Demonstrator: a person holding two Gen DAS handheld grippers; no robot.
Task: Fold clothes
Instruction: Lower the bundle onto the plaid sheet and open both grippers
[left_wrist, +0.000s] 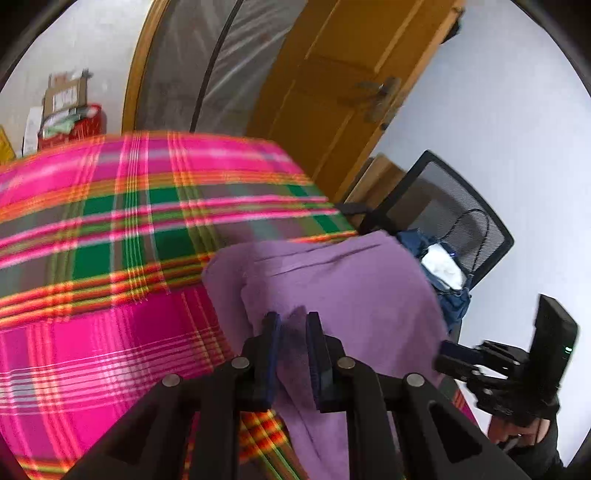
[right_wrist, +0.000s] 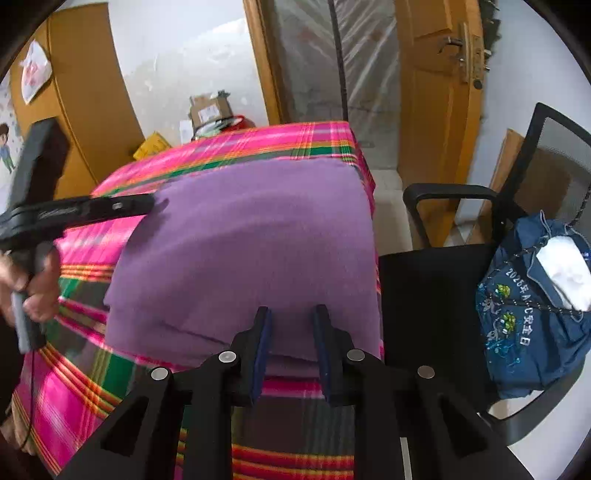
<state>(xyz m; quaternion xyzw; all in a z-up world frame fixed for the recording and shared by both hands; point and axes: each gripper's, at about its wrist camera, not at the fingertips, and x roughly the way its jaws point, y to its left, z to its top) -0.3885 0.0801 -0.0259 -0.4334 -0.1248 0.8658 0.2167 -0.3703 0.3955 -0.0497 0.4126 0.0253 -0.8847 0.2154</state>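
A purple garment (left_wrist: 351, 288) (right_wrist: 240, 240) lies folded on a table covered with a pink and green plaid cloth (left_wrist: 110, 221) (right_wrist: 74, 387), near the table's right edge. My left gripper (left_wrist: 293, 323) has a raised, shadowed fold of the purple fabric pinched between its blue pads. In the right wrist view, the left gripper (right_wrist: 151, 203) reaches the garment's far left corner, with a hand (right_wrist: 33, 288) on its handle. My right gripper (right_wrist: 292, 317) straddles the garment's near edge. Its pads stand apart and the fabric lies flat between them. In the left wrist view, the right gripper (left_wrist: 448, 356) sits at the cloth's right side.
A black mesh office chair (right_wrist: 436, 280) stands tight against the table's right side, with a blue denim bag (right_wrist: 535, 332) on its seat. Behind the table are a wooden door (left_wrist: 332, 92), a plastic-covered doorway (right_wrist: 332, 74) and boxes (left_wrist: 62, 107) by the wall.
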